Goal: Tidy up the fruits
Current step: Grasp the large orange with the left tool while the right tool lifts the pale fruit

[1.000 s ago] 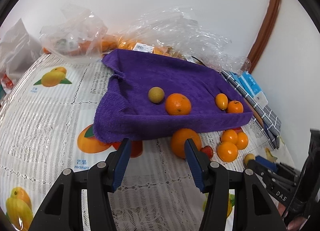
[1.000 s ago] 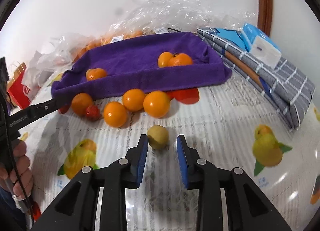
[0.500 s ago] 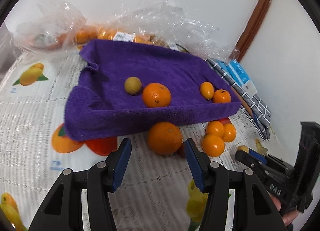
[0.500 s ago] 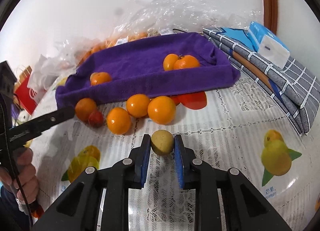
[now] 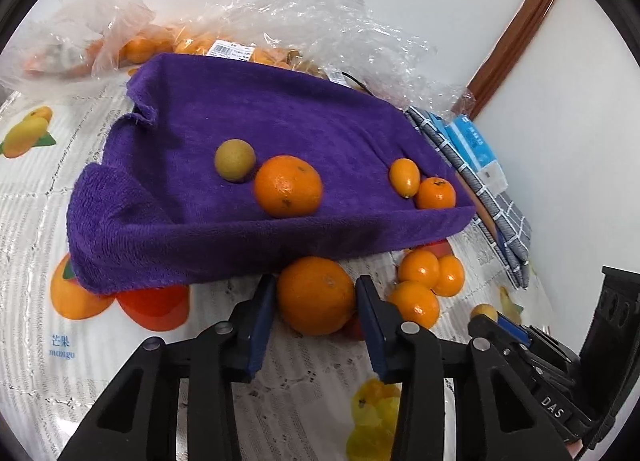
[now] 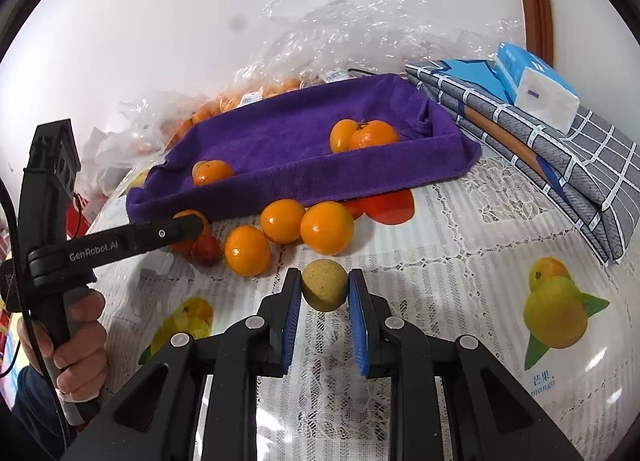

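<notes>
- Right gripper (image 6: 325, 295) pinches a small yellow-brown round fruit (image 6: 324, 290) between its blue pads, just above the fruit-print tablecloth (image 6: 460, 301).
- Left gripper (image 5: 316, 303) is spread around a large orange (image 5: 316, 295); the left pad stands just clear of the skin, and I cannot tell whether the right pad touches it.
- That orange sits on the cloth right at the front edge of the purple towel (image 5: 256, 129), with a small red fruit (image 6: 207, 251) beside it.
- Three smaller oranges (image 6: 284, 235) cluster touching one another between the two grippers, just in front of the towel.
- On the towel lie another yellow-brown fruit (image 5: 234, 160) touching a big orange (image 5: 288, 186), and farther right a small oval orange fruit (image 5: 405, 177) against a small round one (image 5: 436, 194).
- Behind the towel, clear plastic bags (image 5: 320, 13) hold more oranges.
- To the right, a folded grey checked cloth (image 6: 560, 149) carries a blue tissue pack (image 6: 532, 87).
</notes>
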Action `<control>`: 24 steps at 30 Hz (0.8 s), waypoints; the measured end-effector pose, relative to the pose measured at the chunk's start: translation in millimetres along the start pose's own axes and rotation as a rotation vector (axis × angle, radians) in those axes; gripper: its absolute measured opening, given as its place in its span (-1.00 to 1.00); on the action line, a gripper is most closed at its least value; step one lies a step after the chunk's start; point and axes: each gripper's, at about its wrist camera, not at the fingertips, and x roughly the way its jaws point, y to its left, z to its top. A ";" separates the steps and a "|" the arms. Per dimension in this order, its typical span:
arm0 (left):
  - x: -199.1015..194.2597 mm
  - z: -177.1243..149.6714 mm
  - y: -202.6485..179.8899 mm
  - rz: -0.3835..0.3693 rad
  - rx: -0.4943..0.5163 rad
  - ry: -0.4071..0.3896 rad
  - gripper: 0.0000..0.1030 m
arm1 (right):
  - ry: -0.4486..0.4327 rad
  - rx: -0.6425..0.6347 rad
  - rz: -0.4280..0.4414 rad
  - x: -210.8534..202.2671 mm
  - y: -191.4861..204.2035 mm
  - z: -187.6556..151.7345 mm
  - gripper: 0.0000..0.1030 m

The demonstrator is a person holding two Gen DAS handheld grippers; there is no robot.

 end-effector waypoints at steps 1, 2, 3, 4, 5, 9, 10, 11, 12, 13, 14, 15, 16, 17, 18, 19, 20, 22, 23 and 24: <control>-1.0 -0.4 -0.1 0.005 0.001 -0.006 -0.26 | 0.000 -0.001 -0.002 0.0 0.6 0.0 -0.54; -2.1 -0.9 -0.8 0.013 0.003 -0.016 -0.26 | 0.000 -0.002 -0.005 0.2 1.2 0.0 -0.54; -3.1 -1.2 -0.8 0.017 0.004 -0.021 -0.26 | 0.001 -0.003 -0.007 0.4 1.2 -0.4 -0.54; -3.8 -1.4 -0.9 0.021 0.005 -0.025 -0.26 | 0.002 -0.003 -0.007 0.8 1.3 -0.3 -0.54; -4.9 -1.5 -0.8 0.024 0.005 -0.030 -0.26 | 0.003 -0.003 -0.007 1.1 1.1 -0.1 -0.54; -10.1 -1.7 0.0 0.031 0.001 -0.059 -0.26 | 0.003 -0.002 -0.009 0.9 0.2 -0.3 -0.54; -11.8 -1.8 -0.3 0.034 0.001 -0.068 -0.26 | 0.003 -0.002 -0.009 0.8 0.2 -0.2 -0.54; -13.3 -1.8 -0.5 0.033 0.003 -0.074 -0.26 | 0.000 -0.003 -0.007 0.3 0.3 -0.2 -0.54; -14.7 -1.9 -1.2 0.031 0.006 -0.081 -0.26 | -0.003 -0.004 -0.005 0.0 0.3 -0.2 -0.54; -15.8 -1.8 -1.9 0.031 0.009 -0.086 -0.26 | -0.008 -0.006 -0.003 -1.0 0.6 -0.3 -0.54; -17.5 -2.0 -3.0 0.032 0.015 -0.095 -0.26 | -0.014 -0.007 -0.005 -2.1 1.0 -0.2 -0.54; -18.6 -2.1 -3.6 0.032 0.018 -0.099 -0.26 | -0.018 -0.007 -0.007 -2.9 1.2 -0.2 -0.54; -19.6 -2.2 -4.3 0.029 0.019 -0.102 -0.26 | -0.022 -0.006 -0.008 -4.0 1.4 -0.4 -0.54; -21.4 -2.5 -4.7 0.018 0.019 -0.105 -0.26 | -0.025 -0.004 -0.003 -4.8 0.8 -0.5 -0.54; -23.0 -2.8 -5.1 0.009 0.019 -0.108 -0.26 | -0.027 0.001 0.002 -5.4 -0.2 -0.4 -0.54; -24.5 -3.3 -5.6 0.005 0.021 -0.112 -0.26 | -0.026 0.007 0.003 -5.7 -1.5 -0.2 -0.54; -27.5 -4.0 -6.0 0.002 0.020 -0.117 -0.26 | -0.025 0.013 0.005 -5.9 -2.3 -0.1 -0.54; -33.2 -5.1 -6.4 -0.012 0.016 -0.127 -0.26 | -0.018 0.021 0.004 -5.4 -3.0 1.4 -0.54; -37.9 -5.6 -6.4 -0.024 0.012 -0.139 -0.26 | -0.018 0.020 0.002 -5.5 -2.5 1.9 -0.54; -41.8 -5.8 -6.9 -0.026 0.013 -0.150 -0.26 | -0.021 0.017 0.006 -6.4 -1.6 2.8 -0.54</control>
